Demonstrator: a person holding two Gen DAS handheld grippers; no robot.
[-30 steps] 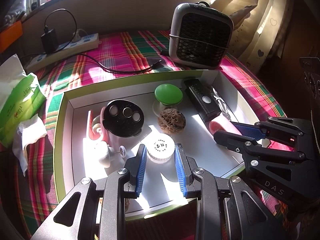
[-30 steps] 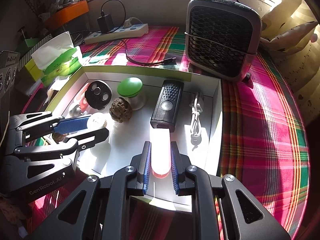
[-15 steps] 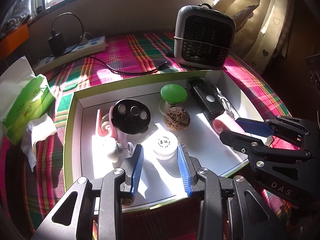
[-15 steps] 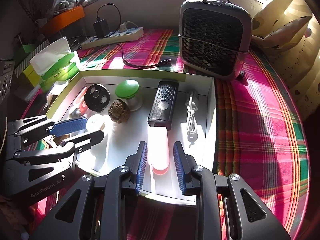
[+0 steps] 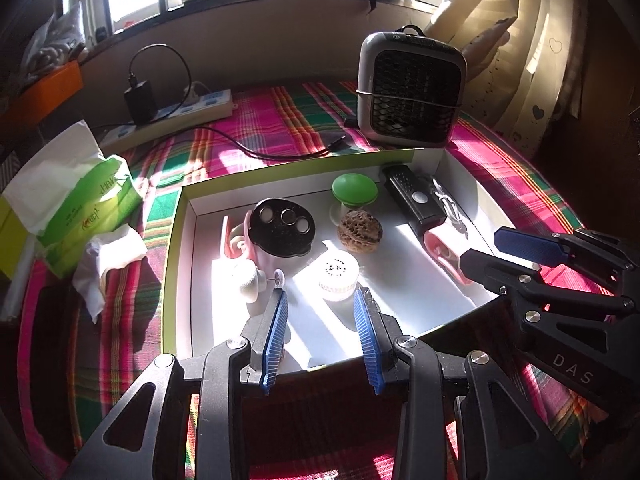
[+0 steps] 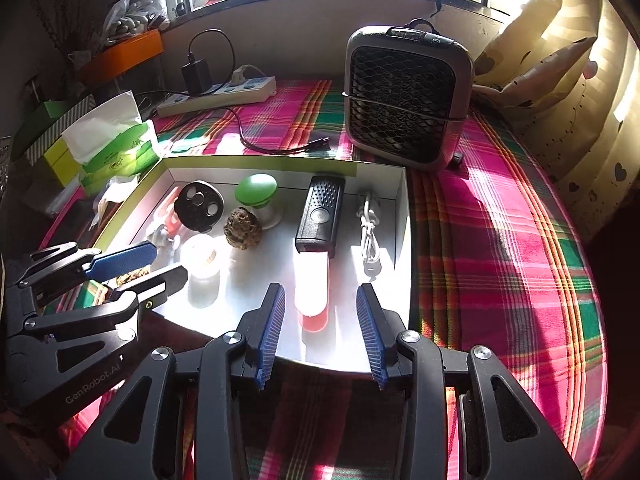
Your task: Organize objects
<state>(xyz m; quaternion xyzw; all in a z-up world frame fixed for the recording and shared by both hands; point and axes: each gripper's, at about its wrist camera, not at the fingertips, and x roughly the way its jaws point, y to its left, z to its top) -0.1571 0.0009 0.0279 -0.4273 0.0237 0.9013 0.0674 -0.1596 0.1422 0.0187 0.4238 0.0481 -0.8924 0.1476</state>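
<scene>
Right now your left gripper (image 5: 320, 304) hangs over the near edge of the white tray (image 5: 448, 168) w/ jaws apart and nothing between the pads; they've just been opening, and the small white jar (image 5: 337, 274) sits free on the tray floor just ahead of the tips; your right gripper (image 6: 320, 304) is also spread, jaws just been opening further, w/ the pink tube (image 6: 311, 284) lying flat on the tray just ahead of the pads, not pinched; tube's far end touches the black remote-like device (image 6: 321, 212); white coiled cable (image 6: 370, 236) lies beside it by the tray's right wall; walnut (image 5: 359, 233), green-capped item (image 5: 354, 189) and black three-hole disc (image 5: 283, 227) sit mid-tray; small heater (image 6: 406, 96) stands behind the tray on the plaid cloth (image 6: 500, 248).
</scene>
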